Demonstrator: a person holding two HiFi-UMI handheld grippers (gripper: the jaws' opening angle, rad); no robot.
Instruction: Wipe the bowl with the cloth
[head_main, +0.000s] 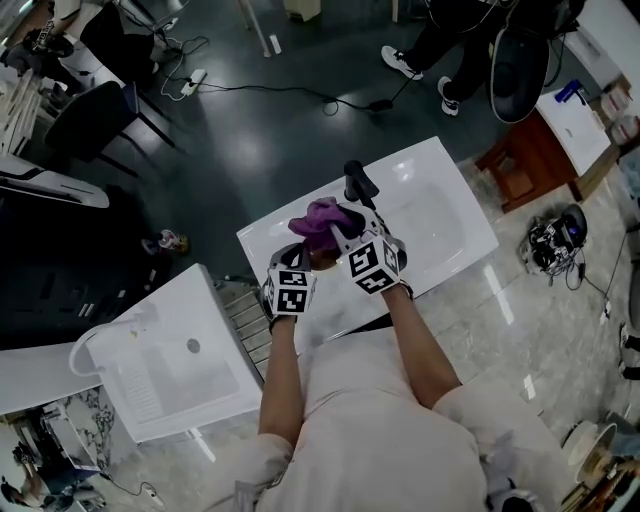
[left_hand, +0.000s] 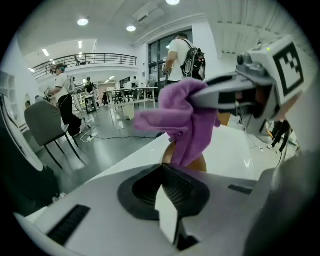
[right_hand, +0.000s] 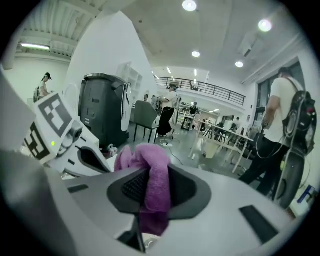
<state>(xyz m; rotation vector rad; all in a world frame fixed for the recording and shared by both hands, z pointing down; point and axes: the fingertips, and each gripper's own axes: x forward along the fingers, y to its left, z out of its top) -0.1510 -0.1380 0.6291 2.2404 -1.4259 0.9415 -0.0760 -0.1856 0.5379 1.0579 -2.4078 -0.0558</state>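
Observation:
A purple cloth (head_main: 322, 216) hangs bunched in my right gripper (head_main: 337, 233), whose jaws are shut on it; in the right gripper view the cloth (right_hand: 152, 187) drapes down between the jaws. The left gripper view shows the right gripper (left_hand: 212, 97) holding the cloth (left_hand: 187, 117) just above a small brown bowl (left_hand: 200, 162). My left gripper (left_hand: 164, 170) has its jaws closed at the bowl's near edge. From the head view the bowl (head_main: 320, 259) is a brown sliver between the two grippers, mostly hidden by the cloth and the left gripper (head_main: 303, 265).
Both grippers hover over a white countertop with a sunken basin (head_main: 445, 215) and a black faucet (head_main: 357, 185). A second white basin (head_main: 170, 365) lies at lower left. Chairs, cables and people stand on the dark floor beyond.

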